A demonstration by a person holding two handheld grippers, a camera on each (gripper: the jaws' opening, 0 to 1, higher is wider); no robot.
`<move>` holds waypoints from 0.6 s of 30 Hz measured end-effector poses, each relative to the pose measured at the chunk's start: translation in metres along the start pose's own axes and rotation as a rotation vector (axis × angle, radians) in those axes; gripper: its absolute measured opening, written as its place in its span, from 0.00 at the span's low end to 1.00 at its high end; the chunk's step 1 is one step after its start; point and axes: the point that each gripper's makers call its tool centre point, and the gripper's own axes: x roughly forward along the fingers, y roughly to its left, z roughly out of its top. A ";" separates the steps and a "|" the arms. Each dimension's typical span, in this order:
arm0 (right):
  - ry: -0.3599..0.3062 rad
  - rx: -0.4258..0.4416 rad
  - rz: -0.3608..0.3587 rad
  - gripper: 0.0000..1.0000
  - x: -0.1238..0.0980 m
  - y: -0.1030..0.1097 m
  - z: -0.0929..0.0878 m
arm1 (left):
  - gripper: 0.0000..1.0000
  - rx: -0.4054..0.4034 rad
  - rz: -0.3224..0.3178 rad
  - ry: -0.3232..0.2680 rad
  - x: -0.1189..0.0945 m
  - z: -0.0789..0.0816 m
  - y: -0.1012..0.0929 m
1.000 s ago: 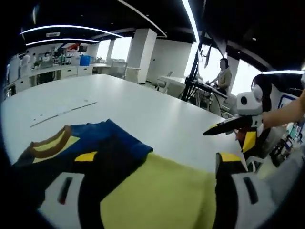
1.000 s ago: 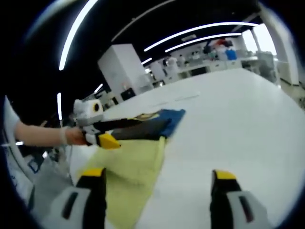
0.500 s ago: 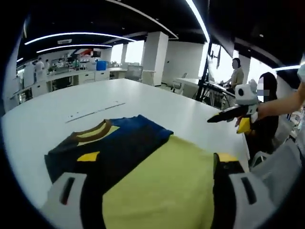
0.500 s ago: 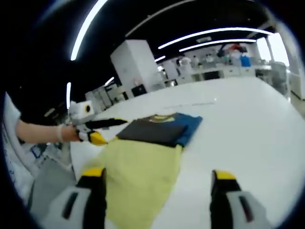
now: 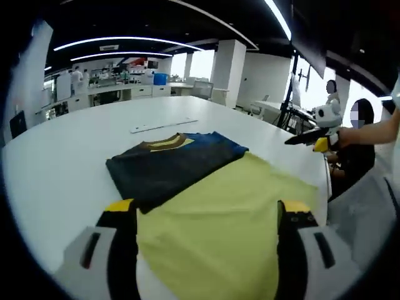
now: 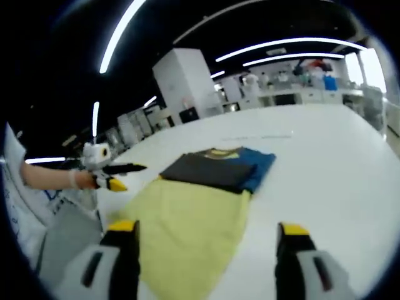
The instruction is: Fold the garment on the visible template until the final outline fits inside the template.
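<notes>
Left gripper [image 5: 199,215] and right gripper [image 6: 206,234] hover released, holding nothing. The folded garment [image 5: 169,165] lies on the yellow template [image 5: 219,219], its far part overhanging onto the table [image 5: 56,156]; another careless fold could bunch it outside the outline.

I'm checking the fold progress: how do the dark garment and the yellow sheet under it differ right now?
The dark garment is navy and blue with a yellow-trimmed collar; the yellow sheet is one plain colour. The garment is folded into a compact block at the far end; the sheet lies spread flat and reaches much nearer the cameras. The garment sits on top of the sheet's far part. Both rest on the white table, with neither gripper touching them.
</notes>
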 end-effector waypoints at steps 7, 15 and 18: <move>0.020 -0.015 0.010 0.90 0.002 0.008 -0.006 | 0.87 -0.022 0.012 0.040 -0.017 -0.020 0.004; 0.043 -0.015 0.015 0.90 -0.005 0.008 -0.014 | 0.86 -0.031 -0.034 0.118 -0.025 -0.043 -0.009; 0.078 -0.047 -0.004 0.90 -0.009 0.005 -0.024 | 0.85 -0.013 -0.045 0.151 -0.029 -0.054 -0.008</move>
